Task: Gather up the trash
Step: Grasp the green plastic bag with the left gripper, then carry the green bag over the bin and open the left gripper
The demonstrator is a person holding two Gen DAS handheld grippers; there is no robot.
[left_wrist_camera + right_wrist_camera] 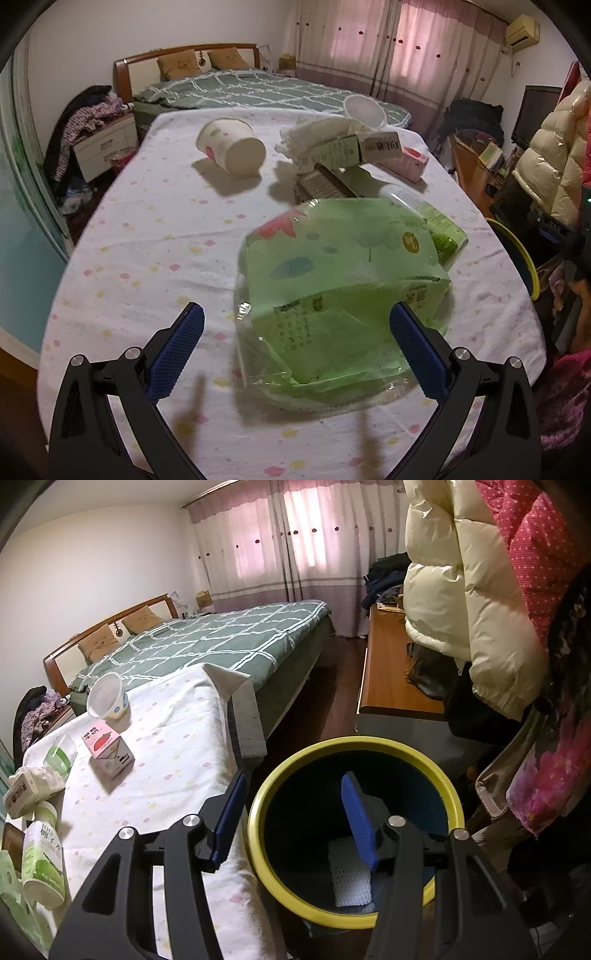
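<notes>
Now the left gripper (295, 347) gapes wide over a crumpled green wrapper (343, 280) on the table (147, 240), not gripping; bare cloth lies left of it; the right gripper (291, 819), also spread and empty, hangs above the yellow-rimmed bin (354, 746) beside the table edge.

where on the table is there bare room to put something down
Bare cloth lies left of the green plastic tissue pack, in front of the tipped paper cup. More lies between the pink carton and the yellow-rimmed bin. The white cloth, cartons and green bottle crowd together.
</notes>
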